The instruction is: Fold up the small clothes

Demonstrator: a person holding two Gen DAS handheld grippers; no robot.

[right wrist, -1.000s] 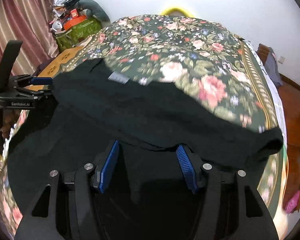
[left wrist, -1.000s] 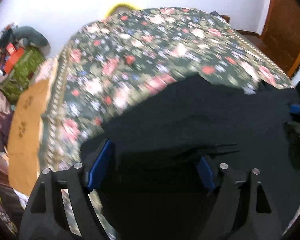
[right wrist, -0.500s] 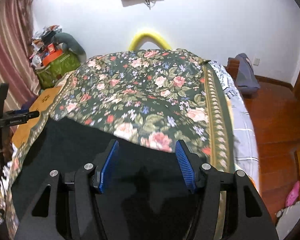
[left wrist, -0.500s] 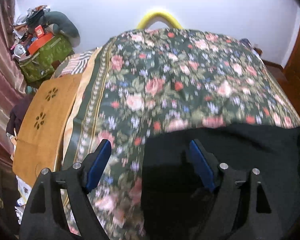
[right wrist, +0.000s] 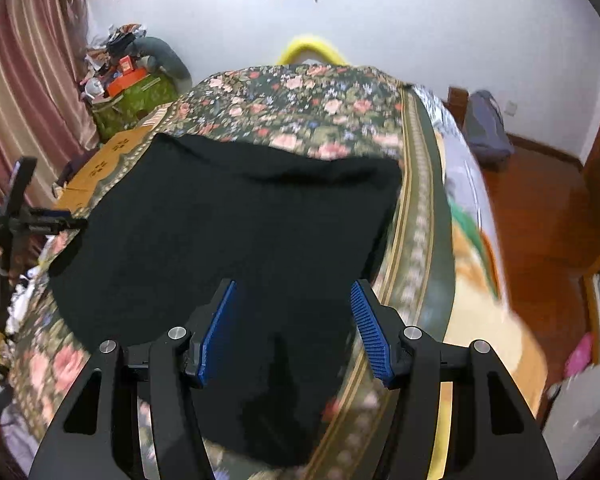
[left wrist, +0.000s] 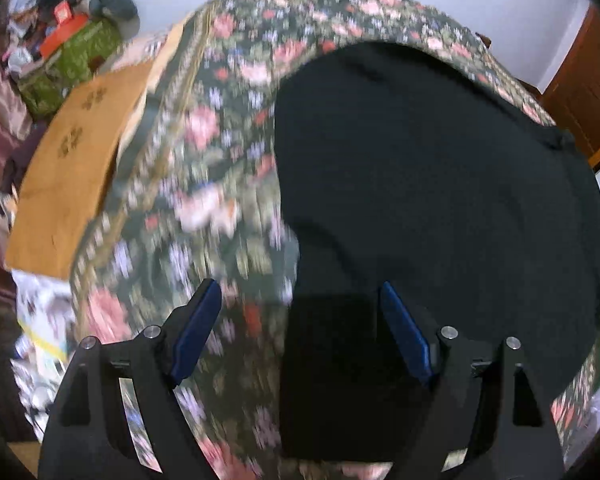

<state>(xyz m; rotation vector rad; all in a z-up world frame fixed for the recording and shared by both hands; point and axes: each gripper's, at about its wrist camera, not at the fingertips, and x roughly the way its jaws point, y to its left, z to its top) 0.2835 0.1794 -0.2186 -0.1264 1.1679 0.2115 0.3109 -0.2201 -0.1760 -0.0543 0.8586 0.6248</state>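
A black garment (left wrist: 428, 184) lies spread flat on the floral bedspread (left wrist: 204, 184); it also shows in the right wrist view (right wrist: 236, 232). My left gripper (left wrist: 296, 300) is open and empty, over the garment's near left edge. My right gripper (right wrist: 292, 300) is open and empty, above the garment's near right part. The left gripper (right wrist: 40, 218) shows in the right wrist view at the far left, beside the garment's left edge.
A wooden board (left wrist: 72, 168) lies left of the bed. A green bag with clutter (right wrist: 132, 100) stands by the curtain (right wrist: 24, 92). A yellow arc (right wrist: 312, 46) rises behind the bed. Wooden floor (right wrist: 540, 216) and a dark bundle (right wrist: 488, 128) are on the right.
Both grippers have pulled back toward the near edge and tilted down. The garment, held up a second ago, now lies folded flat on the bed. Both grippers stay open.
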